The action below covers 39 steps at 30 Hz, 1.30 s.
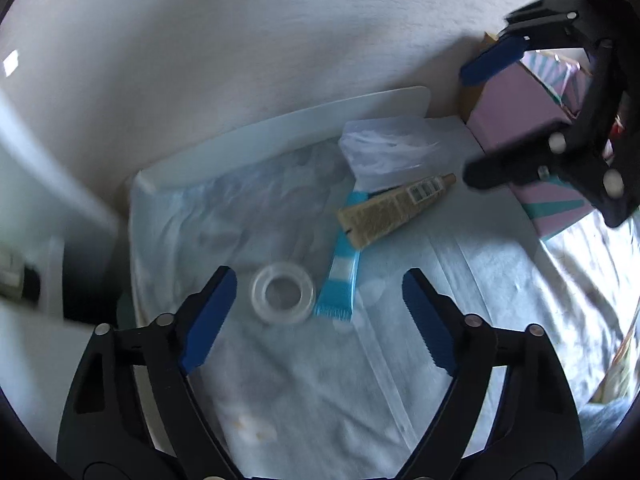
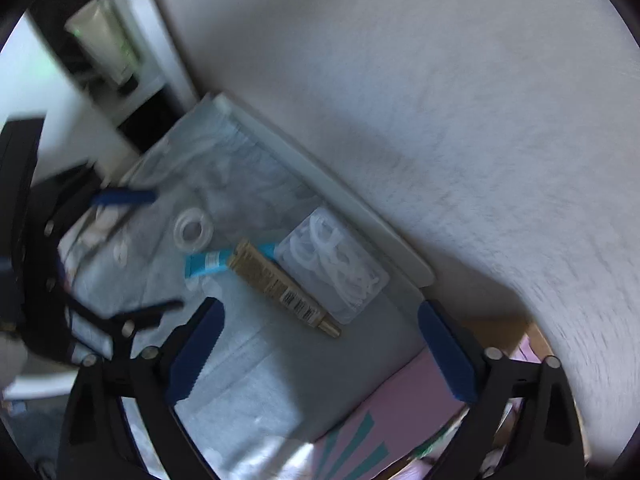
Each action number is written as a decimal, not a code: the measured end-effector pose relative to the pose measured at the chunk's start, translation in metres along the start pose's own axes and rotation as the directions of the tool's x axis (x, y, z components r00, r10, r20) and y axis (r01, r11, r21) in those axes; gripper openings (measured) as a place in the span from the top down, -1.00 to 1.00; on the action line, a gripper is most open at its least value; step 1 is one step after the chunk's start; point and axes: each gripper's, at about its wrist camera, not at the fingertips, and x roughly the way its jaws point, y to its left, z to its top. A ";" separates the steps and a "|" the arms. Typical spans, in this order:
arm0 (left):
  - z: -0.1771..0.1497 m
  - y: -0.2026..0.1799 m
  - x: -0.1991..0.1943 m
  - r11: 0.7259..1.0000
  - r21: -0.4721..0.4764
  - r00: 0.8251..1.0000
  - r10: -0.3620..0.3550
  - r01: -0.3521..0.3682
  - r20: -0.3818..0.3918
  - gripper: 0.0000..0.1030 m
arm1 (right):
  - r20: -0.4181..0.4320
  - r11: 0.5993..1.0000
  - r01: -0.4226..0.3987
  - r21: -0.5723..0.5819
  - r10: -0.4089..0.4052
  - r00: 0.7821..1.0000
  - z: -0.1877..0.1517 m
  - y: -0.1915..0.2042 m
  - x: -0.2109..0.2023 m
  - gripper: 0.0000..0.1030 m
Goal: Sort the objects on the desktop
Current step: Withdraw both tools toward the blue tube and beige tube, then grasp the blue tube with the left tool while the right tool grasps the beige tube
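Observation:
A clear tape roll (image 1: 283,293) (image 2: 193,229) lies flat on a pale blue cloth (image 1: 304,380). Beside it is a blue-and-white packet (image 1: 340,276) (image 2: 212,262), with a gold tube (image 1: 394,210) (image 2: 286,290) resting across its far end. A clear plastic box (image 1: 388,150) (image 2: 334,270) holding white clips lies next to the tube, by the wall. My left gripper (image 1: 319,271) (image 2: 166,250) hangs open above the tape roll and packet. My right gripper (image 2: 321,303) (image 1: 466,123) is open over the tube's cap end. Neither gripper holds anything.
A white wall (image 1: 280,40) and a white board (image 1: 304,120) border the cloth at the back. A pink box with teal stripes (image 1: 516,116) (image 2: 360,432) stands beside the cloth. A shelf unit (image 2: 132,92) with a pale tube (image 2: 106,42) is on the other side.

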 end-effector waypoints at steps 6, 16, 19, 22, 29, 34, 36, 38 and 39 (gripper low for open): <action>0.020 0.000 0.029 0.994 0.074 0.996 -0.074 0.078 -0.056 -0.39 | -0.178 0.973 -0.163 -0.165 0.133 0.975 -0.001 0.014 0.027 -0.21; 0.022 0.007 0.044 0.985 0.079 0.985 -0.146 0.154 -0.093 -0.19 | -0.240 0.910 -0.265 -0.320 0.193 0.951 0.011 0.029 0.057 0.20; 0.020 0.009 0.043 0.985 0.085 0.986 -0.146 0.152 -0.075 -0.14 | -0.240 0.903 -0.271 -0.334 0.196 0.951 0.011 0.027 0.062 0.30; 0.015 0.011 0.040 0.985 0.095 0.989 -0.137 0.141 -0.050 -0.05 | -0.248 0.905 -0.261 -0.336 0.183 0.951 0.007 0.026 0.068 0.50; 0.016 0.035 0.037 0.989 0.008 0.988 -0.149 0.150 -0.035 0.67 | -0.267 0.912 -0.242 -0.332 0.155 0.951 -0.002 0.026 0.068 0.63; 0.020 0.040 0.036 0.991 -0.003 0.990 -0.135 0.135 -0.048 0.70 | -0.269 0.945 -0.238 -0.225 0.174 0.947 -0.010 0.018 0.066 0.65; 0.022 0.040 0.036 0.991 -0.011 0.990 -0.130 0.130 -0.061 0.70 | -0.264 0.951 -0.231 -0.206 0.173 0.949 -0.013 0.019 0.064 0.68; 0.023 0.042 0.034 0.991 -0.024 0.988 -0.137 0.135 -0.066 0.70 | -0.252 0.958 -0.231 -0.171 0.184 0.950 -0.015 0.016 0.061 0.73; 0.023 0.043 0.032 0.990 -0.026 0.988 -0.140 0.138 -0.062 0.70 | -0.238 0.960 -0.233 -0.153 0.193 0.952 -0.017 0.015 0.059 0.76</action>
